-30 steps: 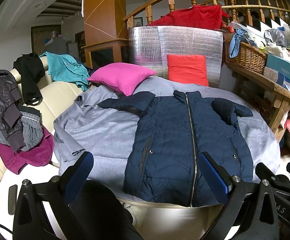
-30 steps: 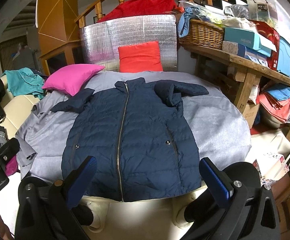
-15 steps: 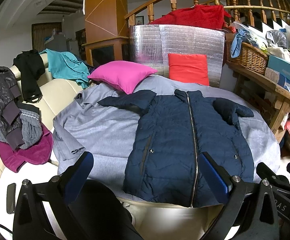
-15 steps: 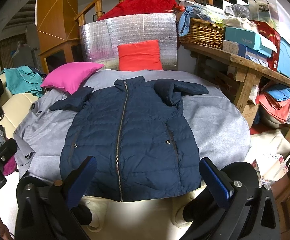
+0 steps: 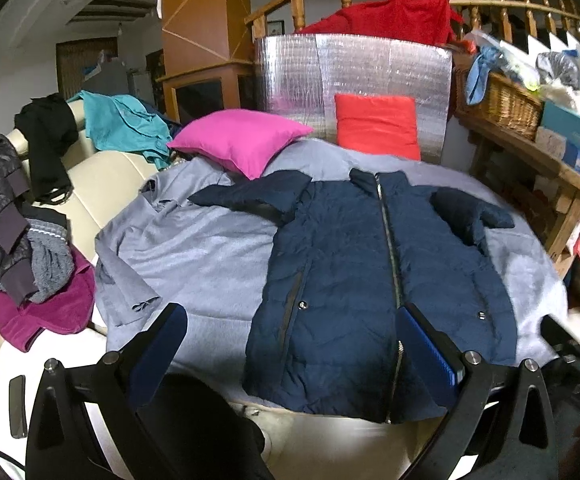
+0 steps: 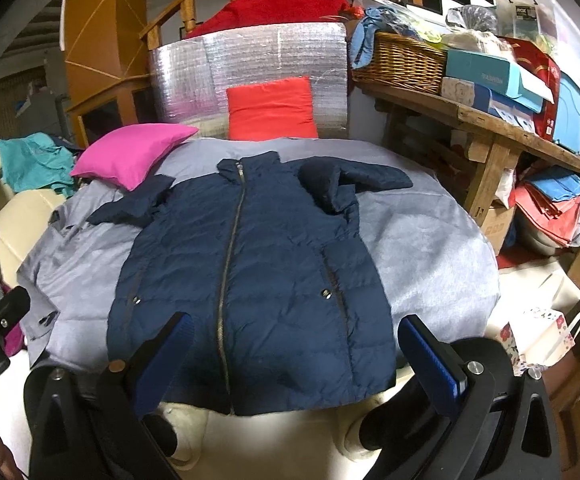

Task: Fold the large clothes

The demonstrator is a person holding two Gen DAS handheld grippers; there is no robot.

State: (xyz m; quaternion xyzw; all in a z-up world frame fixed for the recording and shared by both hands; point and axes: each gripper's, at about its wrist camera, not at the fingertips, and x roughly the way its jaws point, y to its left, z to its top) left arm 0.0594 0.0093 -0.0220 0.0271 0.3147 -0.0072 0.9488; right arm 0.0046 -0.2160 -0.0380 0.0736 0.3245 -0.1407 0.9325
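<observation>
Jacket [image 5: 370, 280] is laid flat, zipped, front up, on the grey cloth [image 5: 193, 256] over the table; hem at the near edge, collar toward the far edge. Long axis runs straight away from both claws. Left sleeve is spread toward the pink pillow [image 5: 241, 140]; right sleeve is bunched near the shoulder.

Left claw [image 5: 290, 344] is seen released, jaws wide, empty, held above the near edge. Jacket lies ahead and slightly right of it, zipper close to its right finger [image 5: 426, 344].

Right claw [image 6: 294, 348] is also released and empty, jacket hem centred between its jaws (so judged nearer to the body). Both are level, pointed forward, not touching fabric.

Next move is judged to be a sleeve or side fold.
</observation>
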